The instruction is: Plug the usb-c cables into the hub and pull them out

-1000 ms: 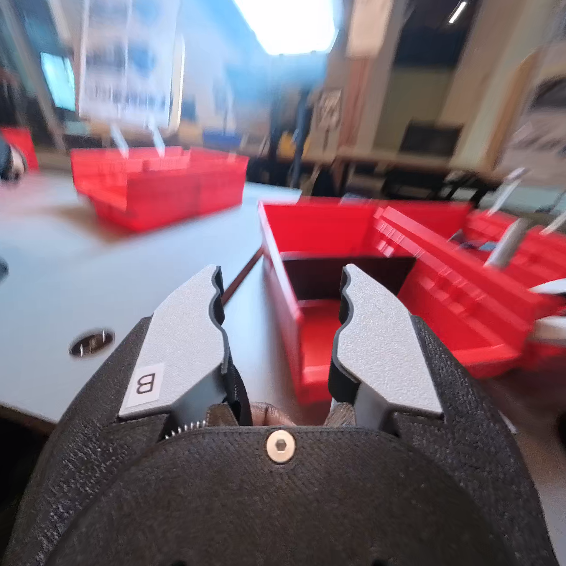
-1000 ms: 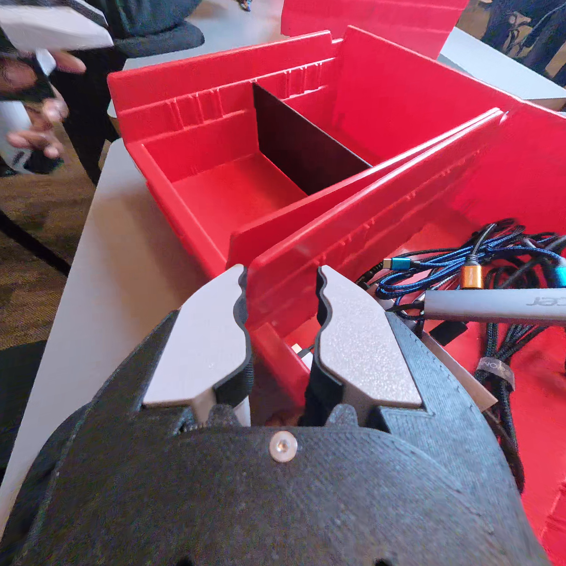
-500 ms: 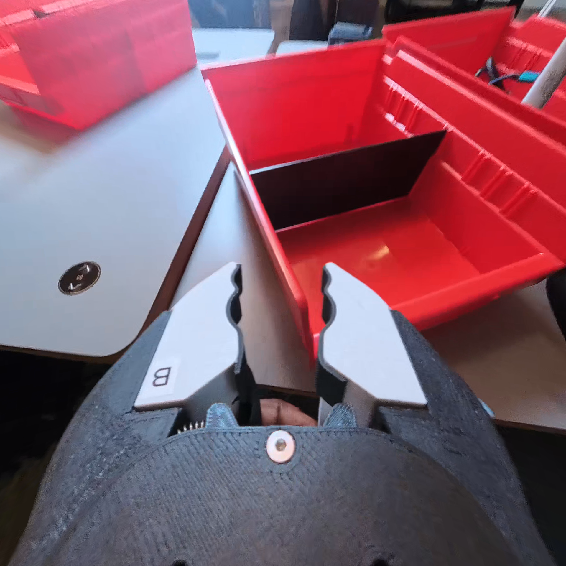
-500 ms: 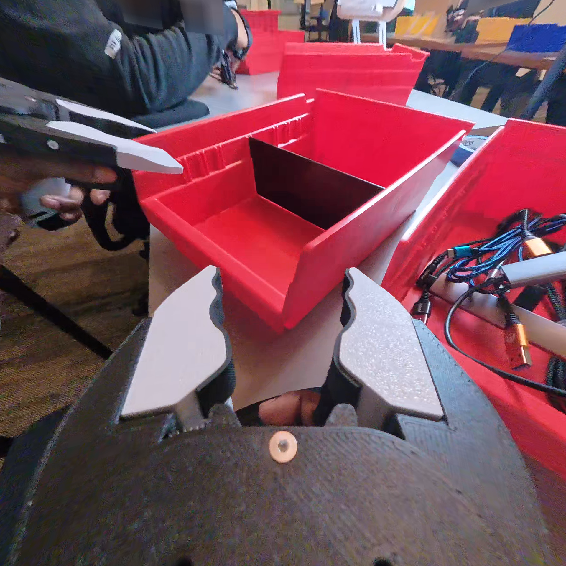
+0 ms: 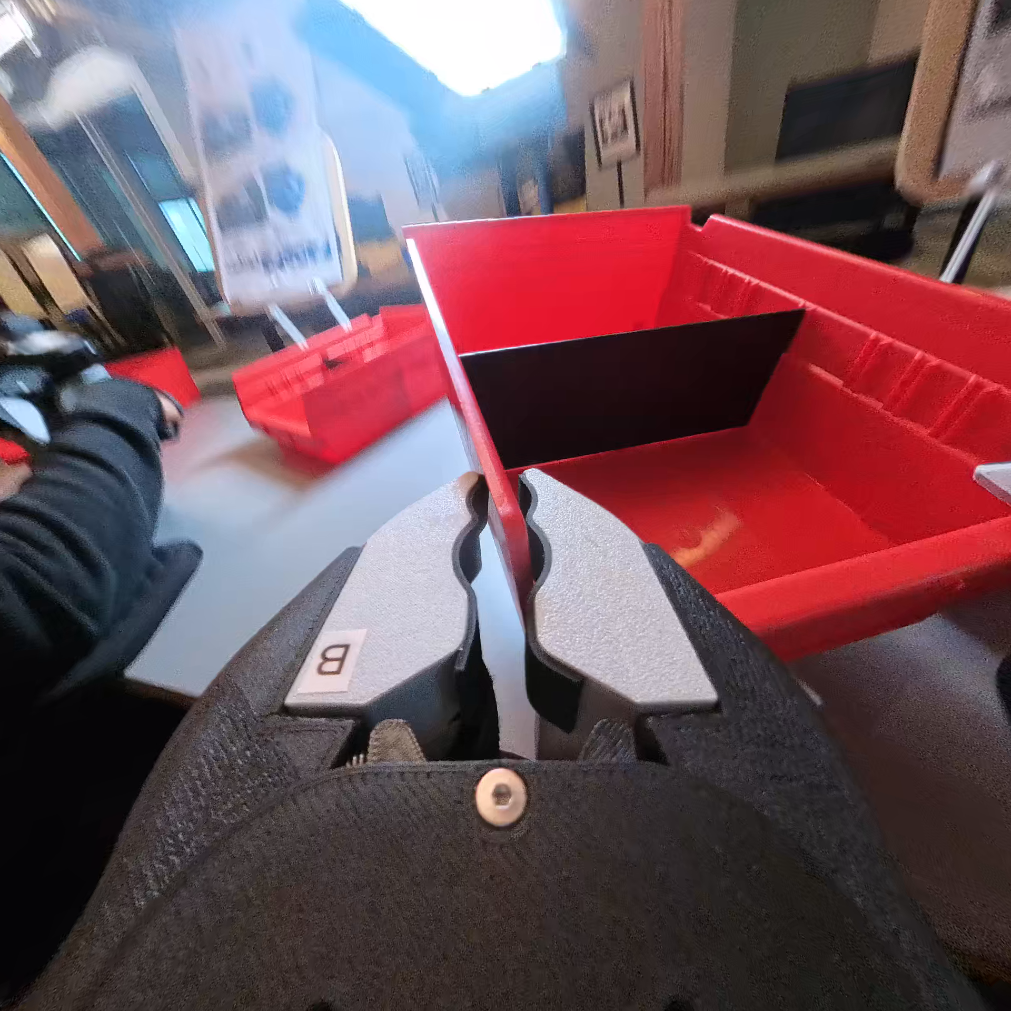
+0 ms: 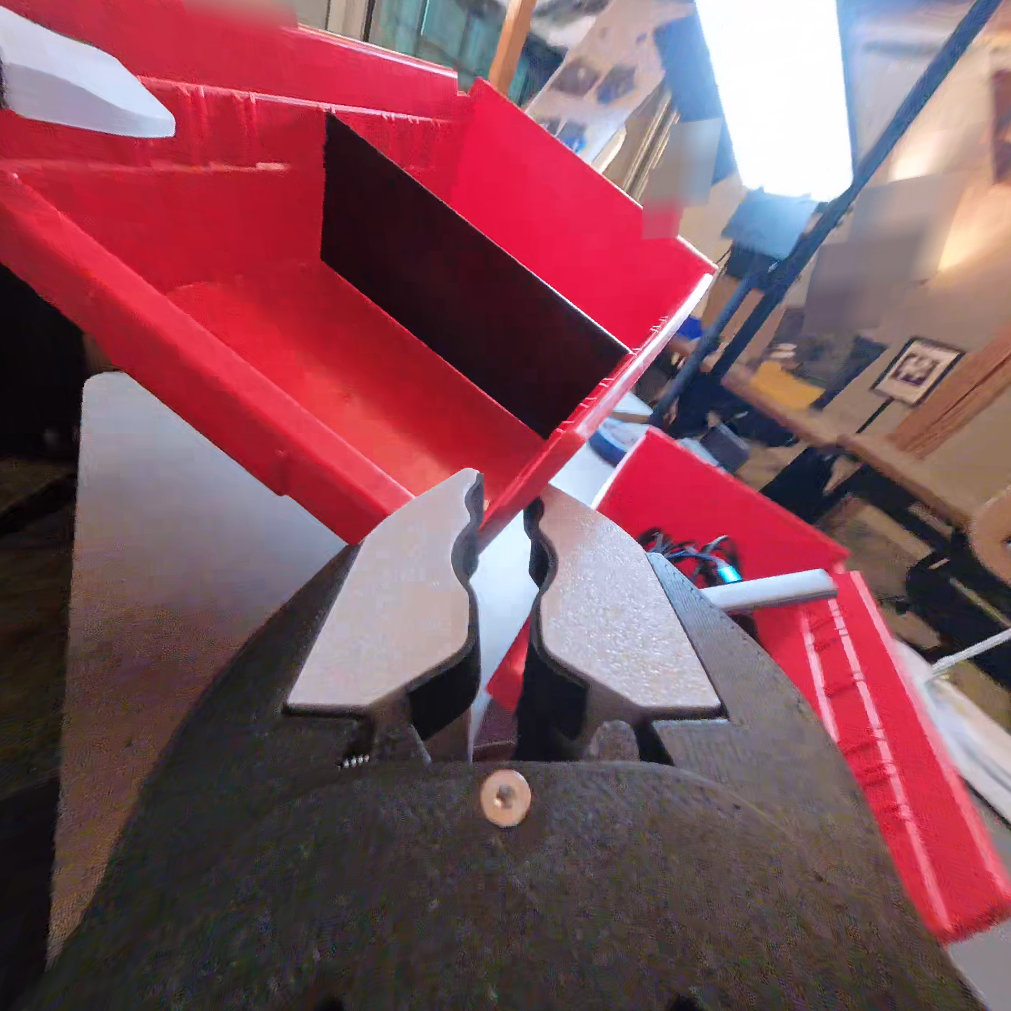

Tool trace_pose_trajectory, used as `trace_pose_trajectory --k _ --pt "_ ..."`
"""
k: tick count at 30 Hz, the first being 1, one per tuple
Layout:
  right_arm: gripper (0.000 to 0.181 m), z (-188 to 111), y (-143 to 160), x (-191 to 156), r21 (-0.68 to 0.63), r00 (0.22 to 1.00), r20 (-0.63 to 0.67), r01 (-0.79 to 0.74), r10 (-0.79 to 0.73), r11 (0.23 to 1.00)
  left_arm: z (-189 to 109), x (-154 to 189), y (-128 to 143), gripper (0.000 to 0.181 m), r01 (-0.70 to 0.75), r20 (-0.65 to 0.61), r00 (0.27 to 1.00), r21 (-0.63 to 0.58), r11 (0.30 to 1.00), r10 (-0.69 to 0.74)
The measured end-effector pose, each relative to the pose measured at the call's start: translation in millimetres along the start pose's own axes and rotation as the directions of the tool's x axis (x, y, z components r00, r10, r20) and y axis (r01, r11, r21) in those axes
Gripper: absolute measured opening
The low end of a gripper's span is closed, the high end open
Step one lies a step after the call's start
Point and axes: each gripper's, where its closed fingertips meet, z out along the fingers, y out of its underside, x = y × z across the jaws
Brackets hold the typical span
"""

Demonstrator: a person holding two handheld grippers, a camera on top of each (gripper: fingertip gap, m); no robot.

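Left gripper [image 5: 500,487]: jaws closed on the near end of the left side wall of the divided red bin [image 5: 766,552], one grey finger outside the wall, one inside.

Right gripper [image 6: 502,495]: jaws drawn close about the near end of the same bin's [image 6: 306,355] right side wall; the wall edge runs into the gap and touches the left finger. Contact with the right finger cannot be told.

Divided red bin: held between both grippers, tilted in the right wrist view. A black divider [image 5: 618,394] crosses it; the near compartment shows a bare red floor.

Tabletop [image 6: 164,492]: pale grey, beneath and beside the bin.

Second red bin [image 6: 727,514]: just right of the held one, on the tabletop. It holds the usb-c cables [image 6: 695,552], dark and blue braided, one with a teal plug, tangled against the grey bar-shaped hub [image 6: 777,593]. Whether any cable is plugged in cannot be told.

Dark sleeve [image 5: 71,509]: a person's arm at the left edge of the left wrist view.

Further red bins [image 5: 339,394]: well apart on the far tabletop, blurred.

Background: blurred room, a bright ceiling light, framed pictures on walls.
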Motion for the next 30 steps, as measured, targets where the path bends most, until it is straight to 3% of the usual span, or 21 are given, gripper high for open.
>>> trace_pose_trajectory --k 3,6,9,13,17,21,25,30 --pt "0.013 -37 -33 44 0.139 0.986 -0.154 0.09 -0.069 0.986 -14 26 -54 0.01 0.037 -0.004 0.999 0.262 0.964 -0.037" --pt "0.012 -95 -43 94 0.212 0.937 -0.328 0.195 -0.118 0.958 -19 83 -95 0.011 0.13 -0.136 0.988 0.455 0.881 -0.076" --pt "0.014 -159 -19 140 0.142 0.859 -0.466 0.308 -0.211 0.941 -19 163 -123 0.013 0.216 -0.329 0.943 0.505 0.836 -0.045" --pt "0.014 -243 35 204 0.006 0.801 -0.575 0.207 -0.166 0.978 -8 287 -142 0.014 0.29 -0.529 0.848 0.45 0.845 -0.009" --pt "0.011 -303 96 261 -0.113 0.763 -0.633 0.071 -0.127 0.991 8 398 -127 0.014 0.328 -0.622 0.781 0.345 0.879 -0.048" --pt "0.013 -328 162 281 -0.271 0.801 -0.586 -0.049 -0.125 0.961 26 470 -88 0.015 0.237 -0.675 0.737 0.2 0.951 -0.042" --pt "0.013 -336 205 283 -0.346 0.84 -0.538 -0.138 -0.075 0.928 39 507 -52 0.017 0.181 -0.729 0.679 0.046 0.982 -0.091" --pt "0.014 -338 219 283 -0.385 0.847 -0.528 -0.182 -0.054 0.905 40 519 -36 0.023 0.155 -0.776 0.62 -0.021 0.988 -0.114"
